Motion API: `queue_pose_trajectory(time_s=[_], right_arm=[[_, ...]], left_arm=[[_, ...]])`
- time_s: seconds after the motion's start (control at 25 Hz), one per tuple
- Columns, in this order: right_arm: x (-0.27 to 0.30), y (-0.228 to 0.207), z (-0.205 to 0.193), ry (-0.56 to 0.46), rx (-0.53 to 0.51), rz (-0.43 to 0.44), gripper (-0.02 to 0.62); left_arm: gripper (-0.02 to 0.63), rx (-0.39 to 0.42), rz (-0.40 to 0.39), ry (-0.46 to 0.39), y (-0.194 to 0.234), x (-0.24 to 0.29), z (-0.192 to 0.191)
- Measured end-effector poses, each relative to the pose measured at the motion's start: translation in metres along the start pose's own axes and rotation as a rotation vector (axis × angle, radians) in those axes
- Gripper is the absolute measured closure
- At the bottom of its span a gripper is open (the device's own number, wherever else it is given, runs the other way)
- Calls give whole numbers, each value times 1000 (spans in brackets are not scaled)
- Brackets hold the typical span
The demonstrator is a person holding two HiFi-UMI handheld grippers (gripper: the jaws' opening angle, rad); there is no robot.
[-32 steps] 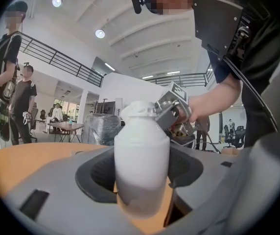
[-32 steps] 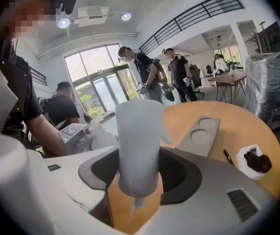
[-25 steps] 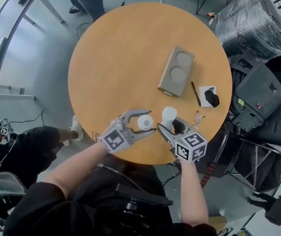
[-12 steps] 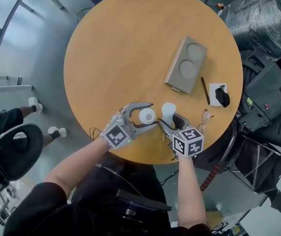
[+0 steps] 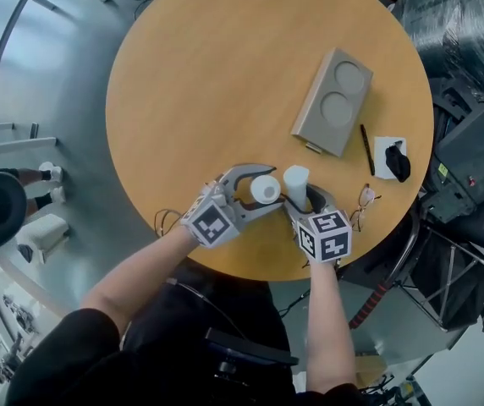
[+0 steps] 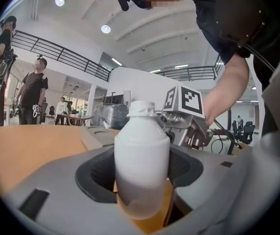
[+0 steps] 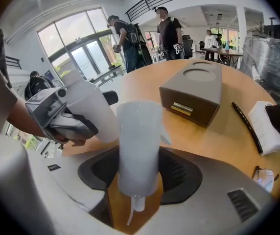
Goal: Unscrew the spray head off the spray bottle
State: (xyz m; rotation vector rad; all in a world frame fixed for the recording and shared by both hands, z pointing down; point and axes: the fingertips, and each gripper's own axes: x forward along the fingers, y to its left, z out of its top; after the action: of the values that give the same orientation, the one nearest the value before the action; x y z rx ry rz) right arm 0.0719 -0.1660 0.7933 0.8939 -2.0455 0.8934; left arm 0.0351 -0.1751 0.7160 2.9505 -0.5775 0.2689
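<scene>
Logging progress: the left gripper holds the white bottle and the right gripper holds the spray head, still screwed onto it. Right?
No: the spray head is already off. The right gripper view shows it alone in the right gripper, dip tube bare; the left gripper holds the white bottle separately.

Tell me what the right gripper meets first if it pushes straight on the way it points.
Probably the table top, just past the spray head that the right gripper holds, short of the grey box; depth is unclear.

White spray bottle (image 5: 265, 189), white spray head (image 5: 296, 178), tan table (image 5: 208, 74).
</scene>
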Motion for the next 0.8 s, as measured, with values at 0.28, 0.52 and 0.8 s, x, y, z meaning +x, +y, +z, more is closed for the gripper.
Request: queue_pose_trajectory(time_s=[0.28, 0.52, 0.8], right_arm=[[12, -9, -14, 47, -18, -16, 345], [16, -13, -20, 61, -18, -14, 345], [19, -14, -21, 63, -43, -22, 344]], left_arm=[[301, 3, -3, 85, 0, 9, -24], [301, -9, 3, 131, -3, 8, -45], [297, -14, 1, 154, -5, 2, -54]])
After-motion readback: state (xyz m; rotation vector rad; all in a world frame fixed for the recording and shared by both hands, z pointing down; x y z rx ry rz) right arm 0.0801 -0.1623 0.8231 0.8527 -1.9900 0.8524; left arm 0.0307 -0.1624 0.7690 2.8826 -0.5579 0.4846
